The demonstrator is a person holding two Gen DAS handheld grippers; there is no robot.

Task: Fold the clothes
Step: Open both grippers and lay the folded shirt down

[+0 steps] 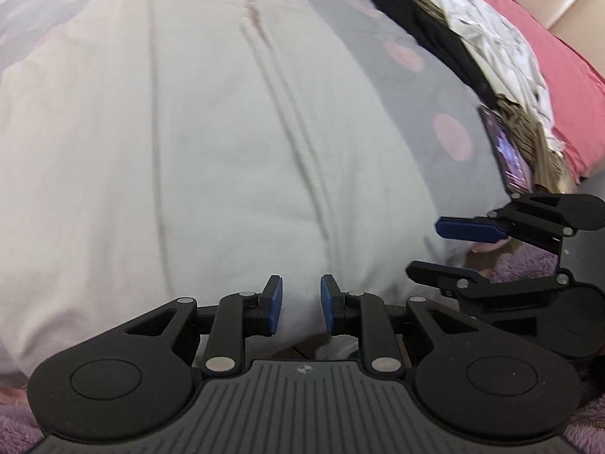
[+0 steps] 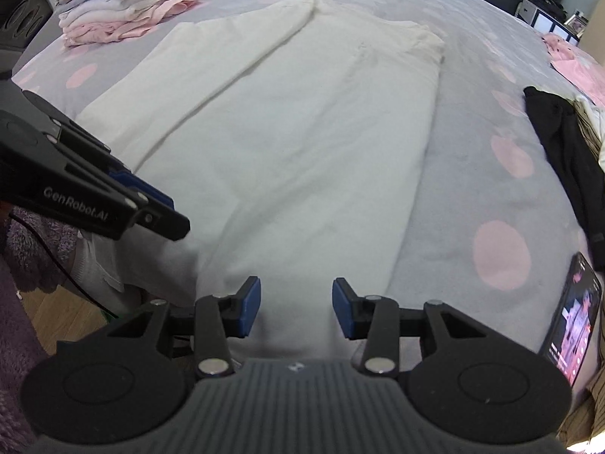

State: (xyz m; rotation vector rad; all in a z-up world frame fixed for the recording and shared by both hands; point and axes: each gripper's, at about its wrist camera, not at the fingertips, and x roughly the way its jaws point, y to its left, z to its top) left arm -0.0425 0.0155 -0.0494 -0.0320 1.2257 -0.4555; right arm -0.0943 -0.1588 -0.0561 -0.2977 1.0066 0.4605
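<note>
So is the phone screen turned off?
No, the phone lying at the bed's right edge has a lit screen showing pink and purple pictures.

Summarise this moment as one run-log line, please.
stage: mid-fold | white garment: flat on bed | left gripper: open, empty | right gripper: open, empty | folded stack: far corner

Garment [image 2: 287, 143] on bed [image 2: 472, 174]; stack [image 2: 121, 7] behind-left.

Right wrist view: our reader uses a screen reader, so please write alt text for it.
A white garment lies spread flat on a grey bedspread with pink dots, below the open right gripper, nothing between its fingers. A stack of folded clothes sits far left; a lit phone lies right.
</note>
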